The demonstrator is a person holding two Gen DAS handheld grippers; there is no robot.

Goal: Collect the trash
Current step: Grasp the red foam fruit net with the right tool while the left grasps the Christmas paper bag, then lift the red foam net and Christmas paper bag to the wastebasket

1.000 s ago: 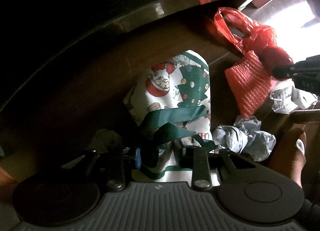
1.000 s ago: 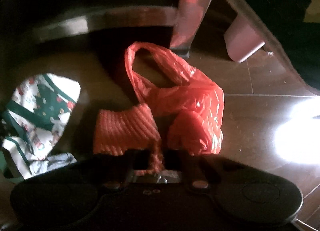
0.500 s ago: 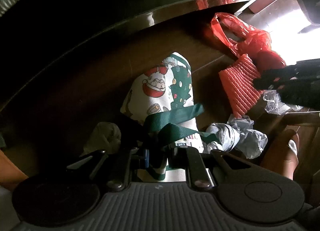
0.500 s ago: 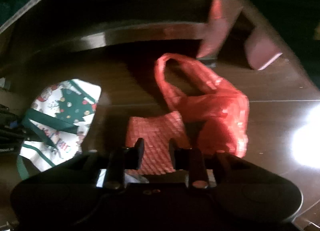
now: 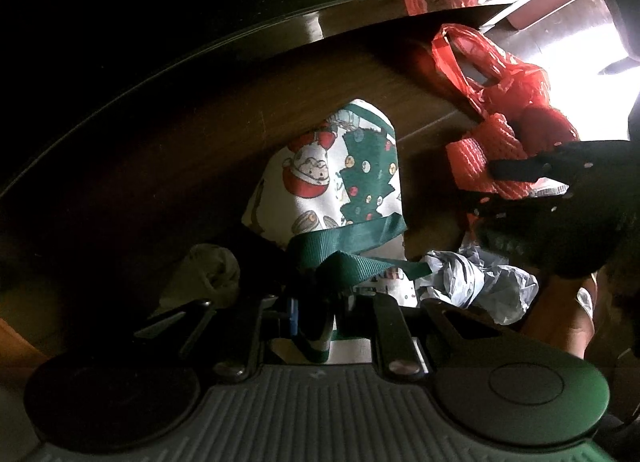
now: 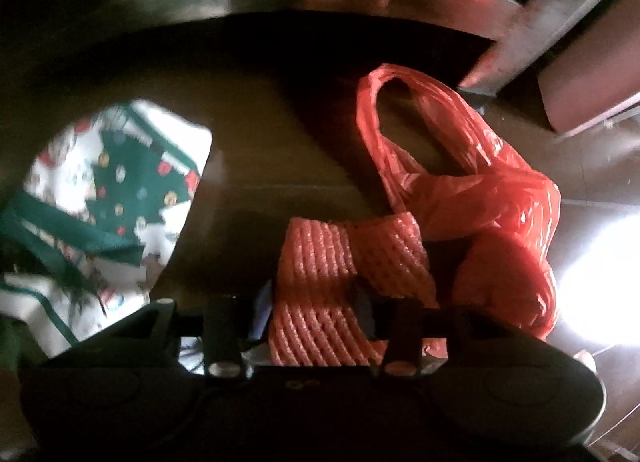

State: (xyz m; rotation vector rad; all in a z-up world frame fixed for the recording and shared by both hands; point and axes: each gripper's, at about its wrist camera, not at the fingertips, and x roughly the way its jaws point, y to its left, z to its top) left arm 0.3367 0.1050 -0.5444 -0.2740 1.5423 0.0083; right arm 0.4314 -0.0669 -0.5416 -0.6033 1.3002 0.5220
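Observation:
A white Christmas-print bag (image 5: pixel 340 182) with green straps (image 5: pixel 344 246) lies on the dark wooden floor; it also shows in the right wrist view (image 6: pixel 104 190). My left gripper (image 5: pixel 316 302) is shut on its green strap. A red foam net sleeve (image 6: pixel 340 262) lies beside a red plastic bag (image 6: pixel 480 198); both show in the left wrist view, sleeve (image 5: pixel 476 158) and bag (image 5: pixel 500 74). My right gripper (image 6: pixel 316 302) is open, its fingers on either side of the foam sleeve; it also shows in the left wrist view (image 5: pixel 520 182).
Crumpled grey-white paper (image 5: pixel 480 282) lies right of the Christmas bag, a dull crumpled wad (image 5: pixel 208 274) to its left. A curved metal furniture rail (image 5: pixel 320 26) and a leg (image 6: pixel 532 34) stand behind. My hand (image 5: pixel 560 326) is at lower right.
My right gripper opened, moved forward and now straddles the red foam sleeve. My left gripper kept its hold on the green strap and shifted slightly.

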